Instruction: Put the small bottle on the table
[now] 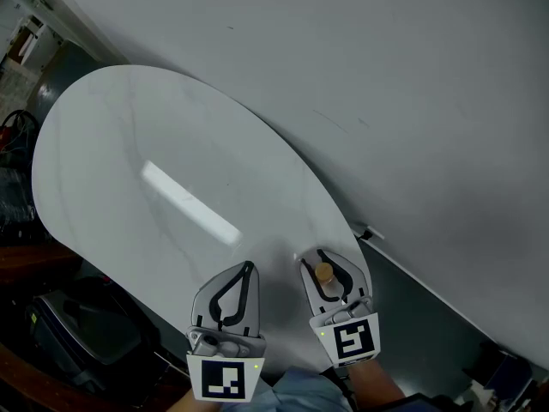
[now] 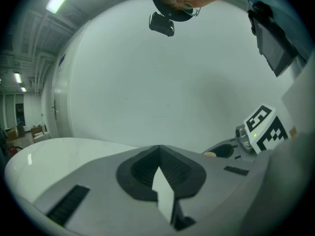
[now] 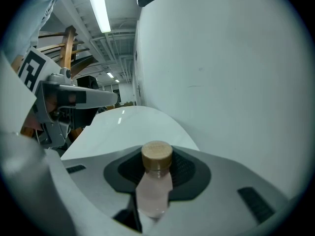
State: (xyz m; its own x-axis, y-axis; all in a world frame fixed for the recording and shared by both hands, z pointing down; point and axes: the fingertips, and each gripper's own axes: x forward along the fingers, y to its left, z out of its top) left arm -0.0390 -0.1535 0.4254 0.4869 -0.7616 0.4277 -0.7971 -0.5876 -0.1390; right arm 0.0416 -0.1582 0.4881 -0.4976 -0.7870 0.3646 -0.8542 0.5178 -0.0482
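Observation:
The small bottle (image 3: 154, 186) holds pale pink liquid and has a tan cap (image 1: 324, 273). It stands upright between the jaws of my right gripper (image 1: 324, 257), which is shut on it. In the head view this gripper hangs over the near right edge of the white oval table (image 1: 171, 127). My left gripper (image 1: 248, 268) is beside it on the left, also at the near edge. Its jaws meet at the tip (image 2: 158, 147) with nothing between them. In the right gripper view the table (image 3: 128, 124) stretches ahead beyond the bottle.
A large pale curved wall (image 1: 386, 75) runs close along the table's far side. Dark bags and a black bin (image 1: 86, 333) sit on the floor at the left, below the table's edge. A ceiling light's reflection (image 1: 189, 202) streaks the tabletop.

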